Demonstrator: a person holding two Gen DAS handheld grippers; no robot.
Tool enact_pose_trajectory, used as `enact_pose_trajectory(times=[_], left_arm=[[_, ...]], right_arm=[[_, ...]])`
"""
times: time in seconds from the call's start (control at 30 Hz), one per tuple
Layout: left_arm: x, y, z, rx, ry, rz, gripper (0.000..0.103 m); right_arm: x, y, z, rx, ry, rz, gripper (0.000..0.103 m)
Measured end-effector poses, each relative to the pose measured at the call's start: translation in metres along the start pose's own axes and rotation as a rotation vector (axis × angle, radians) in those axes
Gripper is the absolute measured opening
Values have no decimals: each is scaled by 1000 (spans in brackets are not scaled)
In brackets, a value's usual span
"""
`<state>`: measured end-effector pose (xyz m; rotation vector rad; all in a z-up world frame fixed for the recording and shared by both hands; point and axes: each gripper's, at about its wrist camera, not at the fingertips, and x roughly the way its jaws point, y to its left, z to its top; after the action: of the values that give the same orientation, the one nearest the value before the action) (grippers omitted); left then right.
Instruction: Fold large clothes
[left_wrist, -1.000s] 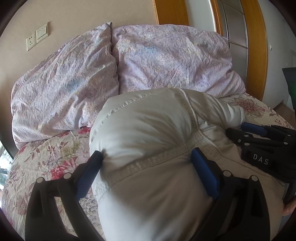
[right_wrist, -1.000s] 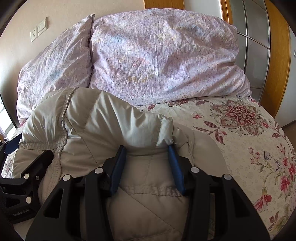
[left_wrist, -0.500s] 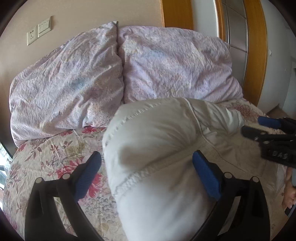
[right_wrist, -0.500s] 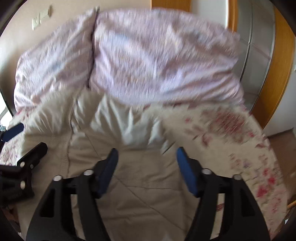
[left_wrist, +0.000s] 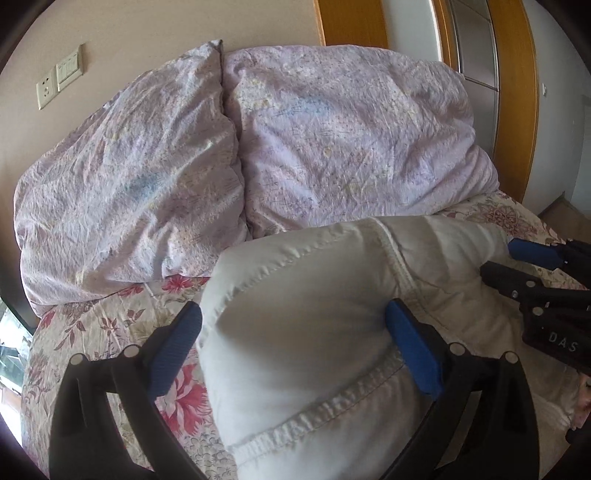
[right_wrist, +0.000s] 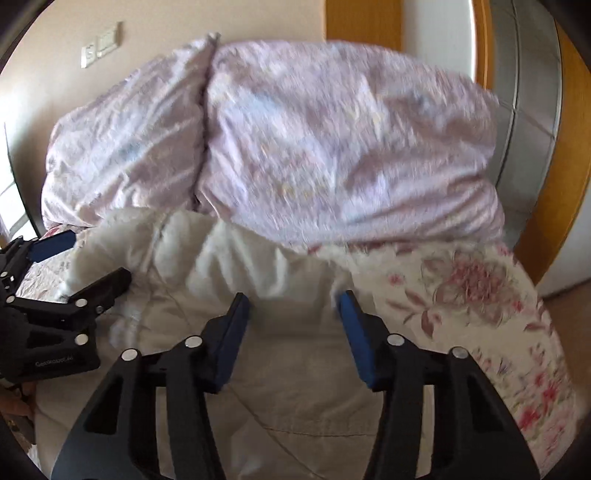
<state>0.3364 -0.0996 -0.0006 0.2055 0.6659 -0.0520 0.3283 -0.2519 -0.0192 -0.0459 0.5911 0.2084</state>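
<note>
A puffy off-white padded jacket (left_wrist: 314, 302) lies folded on the bed; it also shows in the right wrist view (right_wrist: 258, 332). My left gripper (left_wrist: 295, 343) is open, its blue pads on either side of the jacket's bulging left fold. My right gripper (right_wrist: 295, 321) is open above the jacket's right part, holding nothing. The right gripper also shows at the right edge of the left wrist view (left_wrist: 535, 273), and the left gripper at the left edge of the right wrist view (right_wrist: 66, 266).
Two lilac pillows (left_wrist: 332, 147) lean on the wall behind the jacket. The floral bedspread (left_wrist: 110, 332) covers the bed, with its right edge near a wooden door frame (right_wrist: 554, 184). Wall sockets (left_wrist: 59, 81) are at upper left.
My right gripper has let go of the jacket's folded edge, opened and pulled back. My left gripper has drawn back and leftward, so more bedspread shows. The jacket has settled lower.
</note>
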Motion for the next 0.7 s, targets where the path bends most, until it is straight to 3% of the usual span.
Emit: enact_pose_trajectory(times=[0.33, 0.7], left_arm=[[24, -34, -1, 97, 39, 19, 100], [45, -46, -5, 151, 53, 131, 101]], right_arm=[[16, -18, -24, 61, 2, 0, 53], [36, -7, -21, 4, 62, -67, 53]])
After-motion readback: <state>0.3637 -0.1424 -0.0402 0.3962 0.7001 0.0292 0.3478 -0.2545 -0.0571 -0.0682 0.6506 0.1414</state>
